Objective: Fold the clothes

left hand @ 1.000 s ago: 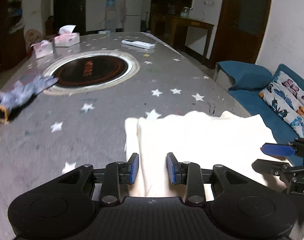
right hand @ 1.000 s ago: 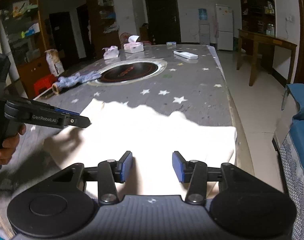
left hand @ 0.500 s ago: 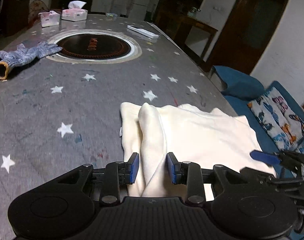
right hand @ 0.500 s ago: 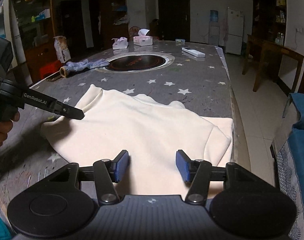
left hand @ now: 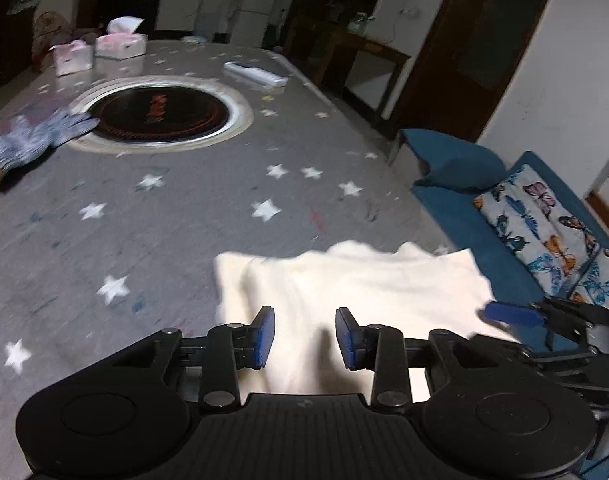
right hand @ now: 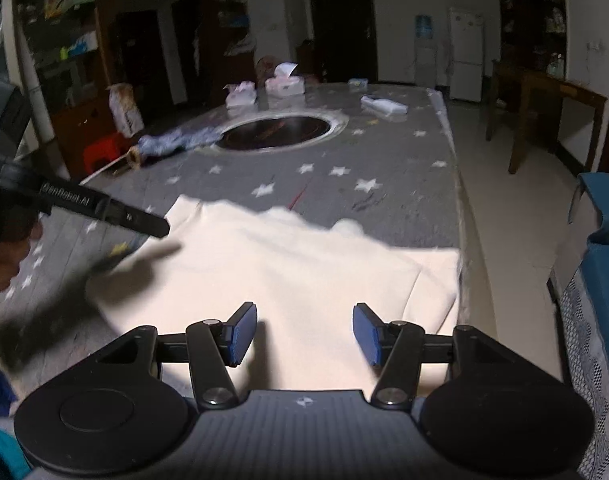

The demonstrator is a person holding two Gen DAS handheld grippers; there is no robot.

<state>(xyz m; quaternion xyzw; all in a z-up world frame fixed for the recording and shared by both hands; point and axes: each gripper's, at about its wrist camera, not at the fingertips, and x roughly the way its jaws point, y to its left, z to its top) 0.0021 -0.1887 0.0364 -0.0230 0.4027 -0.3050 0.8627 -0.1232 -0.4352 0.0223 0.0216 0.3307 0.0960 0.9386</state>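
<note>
A cream garment (left hand: 356, 288) lies folded on the near end of the grey star-patterned table (left hand: 184, 208); it also shows in the right wrist view (right hand: 288, 268). My left gripper (left hand: 303, 338) is open and empty, held above the garment's near left part. My right gripper (right hand: 304, 334) is open wide and empty above the garment's near right part. The right gripper's fingers (left hand: 512, 314) show in the left wrist view beside the garment's right edge. The left gripper's fingers (right hand: 116, 212) show in the right wrist view over the garment's left corner.
A round black cooktop (left hand: 156, 110) sits in the table's middle. A blue-grey glove (left hand: 28, 140) lies to its left. Tissue boxes (left hand: 120, 42) and a white remote (left hand: 254, 74) are at the far end. A blue sofa with a butterfly cushion (left hand: 544, 224) stands right of the table.
Both grippers lifted and drew back from the garment; the left wrist view tilted up. The right gripper's jaws opened a little wider. The garment stays flat on the table.
</note>
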